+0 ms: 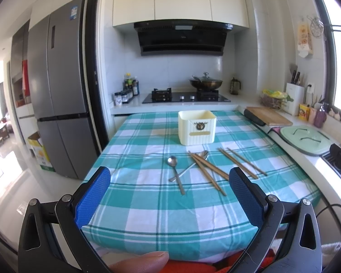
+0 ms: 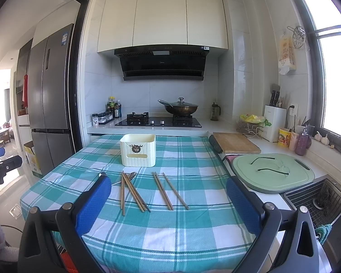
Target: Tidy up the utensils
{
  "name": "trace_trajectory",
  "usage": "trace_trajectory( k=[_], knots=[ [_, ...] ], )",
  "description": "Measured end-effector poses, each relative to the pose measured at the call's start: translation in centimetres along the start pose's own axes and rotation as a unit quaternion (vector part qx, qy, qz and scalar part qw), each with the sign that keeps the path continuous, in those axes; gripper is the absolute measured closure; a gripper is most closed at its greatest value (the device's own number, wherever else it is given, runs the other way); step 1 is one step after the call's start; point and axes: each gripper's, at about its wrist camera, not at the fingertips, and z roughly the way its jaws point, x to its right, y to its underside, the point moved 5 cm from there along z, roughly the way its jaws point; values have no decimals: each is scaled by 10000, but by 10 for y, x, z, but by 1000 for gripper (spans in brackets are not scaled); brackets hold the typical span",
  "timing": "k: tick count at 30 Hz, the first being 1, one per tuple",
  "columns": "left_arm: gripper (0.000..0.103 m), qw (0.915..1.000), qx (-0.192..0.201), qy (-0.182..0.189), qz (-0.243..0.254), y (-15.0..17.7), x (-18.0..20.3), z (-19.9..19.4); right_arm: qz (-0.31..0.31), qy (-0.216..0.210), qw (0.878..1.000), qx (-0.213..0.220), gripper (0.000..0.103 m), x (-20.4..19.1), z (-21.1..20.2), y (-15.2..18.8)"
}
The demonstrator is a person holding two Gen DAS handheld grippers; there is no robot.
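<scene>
Our left gripper (image 1: 169, 179) hangs over the near edge of the checked tablecloth (image 1: 147, 213), fingers spread wide with nothing between them. At its twelve o'clock lie two spoons (image 1: 174, 163), their handles crossed, and touching them at one o'clock a bundle of chopsticks (image 1: 206, 170). A separate chopstick pair (image 2: 168, 190) lies just beside, further toward two o'clock. The cream utensil box (image 2: 138, 150) stands upright beyond them all, empty as far as we can see. Our right gripper (image 2: 168, 190) is likewise spread and holds nothing.
</scene>
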Motion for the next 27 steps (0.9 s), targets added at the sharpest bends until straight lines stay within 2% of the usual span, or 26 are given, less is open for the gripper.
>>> trace_trajectory(
  k=[27],
  knots=[
    [0, 10000, -88, -2, 21, 2, -1, 4, 54, 40, 10000, -37, 0, 5, 5, 0]
  ],
)
